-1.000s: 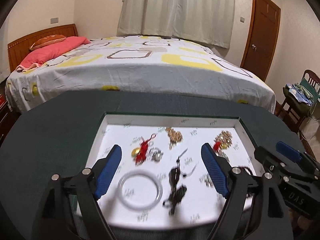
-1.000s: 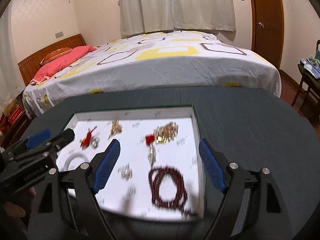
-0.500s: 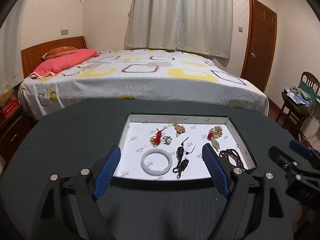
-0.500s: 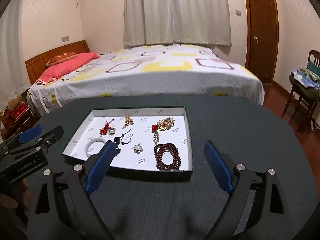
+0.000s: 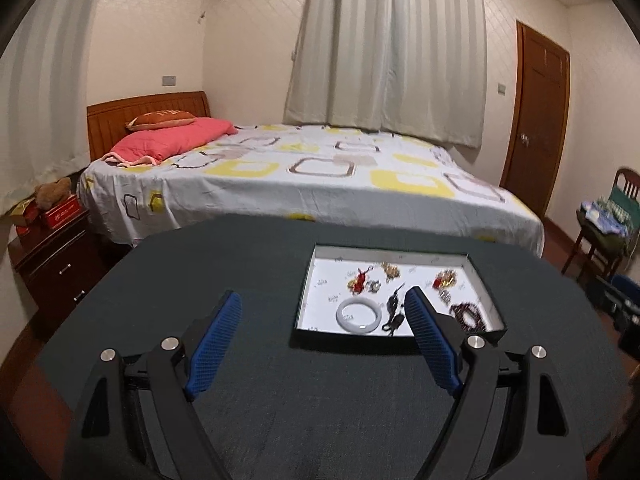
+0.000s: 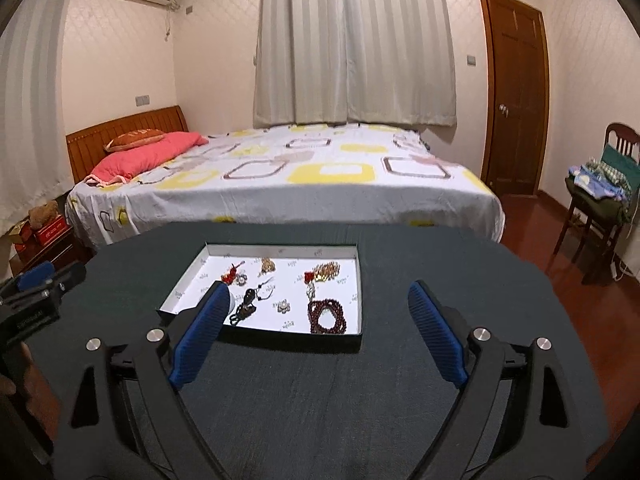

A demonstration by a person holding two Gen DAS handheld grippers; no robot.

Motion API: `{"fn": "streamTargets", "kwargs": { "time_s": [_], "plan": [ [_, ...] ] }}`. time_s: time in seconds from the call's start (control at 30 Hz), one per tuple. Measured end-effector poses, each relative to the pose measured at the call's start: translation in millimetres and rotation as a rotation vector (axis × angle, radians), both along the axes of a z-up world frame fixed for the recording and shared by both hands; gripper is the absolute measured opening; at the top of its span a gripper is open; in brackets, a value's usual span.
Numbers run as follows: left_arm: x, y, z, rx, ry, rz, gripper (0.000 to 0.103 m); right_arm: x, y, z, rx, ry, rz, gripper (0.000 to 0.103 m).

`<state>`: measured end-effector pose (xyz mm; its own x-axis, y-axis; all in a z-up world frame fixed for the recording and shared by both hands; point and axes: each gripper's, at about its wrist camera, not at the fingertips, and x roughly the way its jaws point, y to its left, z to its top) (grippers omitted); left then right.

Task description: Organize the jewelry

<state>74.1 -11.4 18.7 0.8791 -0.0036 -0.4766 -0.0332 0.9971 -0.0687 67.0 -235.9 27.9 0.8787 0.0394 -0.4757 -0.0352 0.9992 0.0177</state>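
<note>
A shallow white-lined box [image 5: 478, 276] [image 6: 358, 280] sits on the dark round table. It holds a white bangle [image 5: 357, 313], a black cord pendant [image 5: 393, 309] [image 6: 246, 302], a red tassel charm [image 5: 359, 280] [image 6: 230, 274], gold pieces [image 6: 326, 270], a small silver brooch [image 6: 283, 306] and a dark red bead bracelet [image 6: 326, 316] [image 5: 466, 314]. My left gripper [image 5: 322, 336] is open and empty, held back from the box's near left. My right gripper [image 6: 318, 330] is open and empty, in front of the box. The left gripper also shows at the left edge of the right wrist view [image 6: 38, 284].
A bed [image 6: 280, 176] with a patterned sheet and a pink pillow [image 5: 168, 146] stands behind the table. A nightstand [image 5: 52, 252] is at the left, a wooden door [image 6: 516, 96] and a chair with clothes [image 6: 600, 192] at the right.
Both grippers have pulled back and up from over the box; it now looks smaller and farther. The left gripper has also shifted left. The jewelry has not moved.
</note>
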Motion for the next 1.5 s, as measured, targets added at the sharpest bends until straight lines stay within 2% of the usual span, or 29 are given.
{"fn": "streamTargets", "kwargs": {
  "time_s": [0.1,0.23,1.5],
  "plan": [
    [-6.5,-3.8,6.3,0.011,-0.033,-0.003,0.083,-7.6,2.5,5.7,-0.014,-0.027,0.002,0.09],
    [-9.4,-10.7,5.7,0.036,-0.032,-0.023,0.083,-11.0,3.4,6.9,-0.02,-0.033,0.007,0.09],
    [-19.1,-14.7,7.4,0.03,-0.046,-0.022,0.083,-13.8,6.7,6.7,-0.025,-0.037,0.009,0.09]
  ]
}}
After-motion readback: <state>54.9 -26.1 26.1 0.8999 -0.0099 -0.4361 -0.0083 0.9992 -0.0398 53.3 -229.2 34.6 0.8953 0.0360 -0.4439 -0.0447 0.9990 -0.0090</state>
